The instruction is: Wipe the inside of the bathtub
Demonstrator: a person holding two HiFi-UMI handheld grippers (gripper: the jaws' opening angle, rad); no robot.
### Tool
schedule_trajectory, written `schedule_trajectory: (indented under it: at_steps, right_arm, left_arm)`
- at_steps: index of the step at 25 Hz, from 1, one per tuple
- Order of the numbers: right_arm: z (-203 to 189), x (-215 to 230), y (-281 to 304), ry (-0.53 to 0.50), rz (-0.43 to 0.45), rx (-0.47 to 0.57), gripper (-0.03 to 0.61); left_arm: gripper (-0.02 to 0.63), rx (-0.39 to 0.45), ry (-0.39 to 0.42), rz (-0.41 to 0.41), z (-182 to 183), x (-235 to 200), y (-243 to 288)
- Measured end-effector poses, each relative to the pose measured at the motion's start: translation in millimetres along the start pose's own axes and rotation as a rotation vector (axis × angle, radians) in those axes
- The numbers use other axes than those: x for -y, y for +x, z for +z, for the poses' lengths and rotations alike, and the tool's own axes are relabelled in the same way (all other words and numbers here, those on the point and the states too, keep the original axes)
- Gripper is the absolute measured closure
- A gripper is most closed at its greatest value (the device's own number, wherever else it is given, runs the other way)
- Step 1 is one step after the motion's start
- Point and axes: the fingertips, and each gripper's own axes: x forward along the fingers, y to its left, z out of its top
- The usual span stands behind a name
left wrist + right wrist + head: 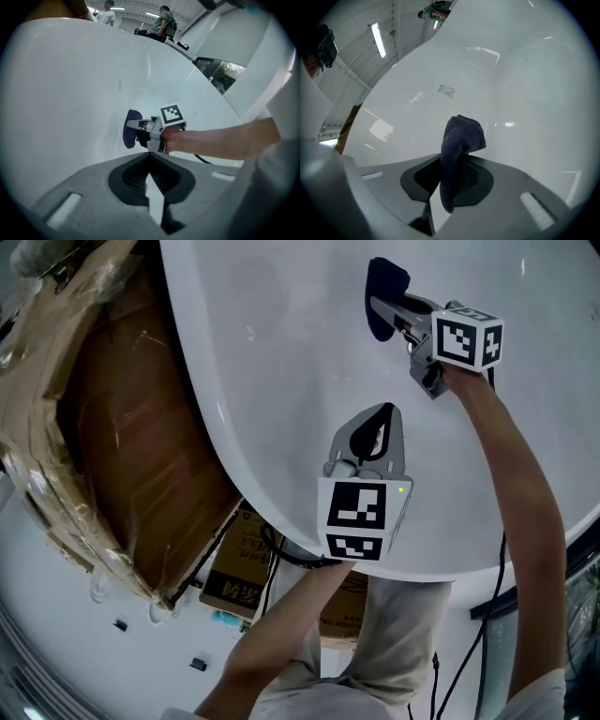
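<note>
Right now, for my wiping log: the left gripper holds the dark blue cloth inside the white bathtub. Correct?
No, wrong side: the right gripper holds the dark blue cloth inside the white bathtub. The right gripper view shows it pinched between those jaws; the left gripper is shut on nothing.

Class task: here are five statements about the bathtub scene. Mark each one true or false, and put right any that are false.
1. The right gripper holds a dark blue cloth. True.
2. The left gripper grips a sponge. False: its jaws are together with nothing between them.
3. The bathtub is white inside. True.
4. The tub is full of water. False: no water shows in it; the inner wall is bare.
5. Brown cardboard lies outside the tub, beside its rim. True.
</note>
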Motion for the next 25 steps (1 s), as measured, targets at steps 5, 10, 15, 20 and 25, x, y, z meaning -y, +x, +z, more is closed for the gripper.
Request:
schedule_trajectory:
  at_steps: [5, 10, 15, 20, 25]
  right_arm:
    - [-13, 23, 26, 0.057, -0.029, -0.021, 0.526]
    - [-24, 44, 39, 0.113, -0.079, -0.024, 0.526]
    - [-37, 58, 49, 0.137, -0.11, -0.043, 0.525]
    - [-41, 73, 55, 0.18, -0.142, -0.037, 0.526]
    - [-44, 79, 67, 0.177, -0.169, -0.06, 0.526]
  left_arm:
    - [0.615, 0.0, -0.024, 0.003, -4, -4, 3]
    - [0.615, 0.0, -0.047, 0.0, -5, -8, 9]
    - [0.615, -0.001, -0.073, 0.007, -7, -16, 15]
    - [0.615, -0.002, -0.099, 0.012, -10, -20, 18]
    - [0.615, -0.004, -0.122, 0.011, -14, -23, 21]
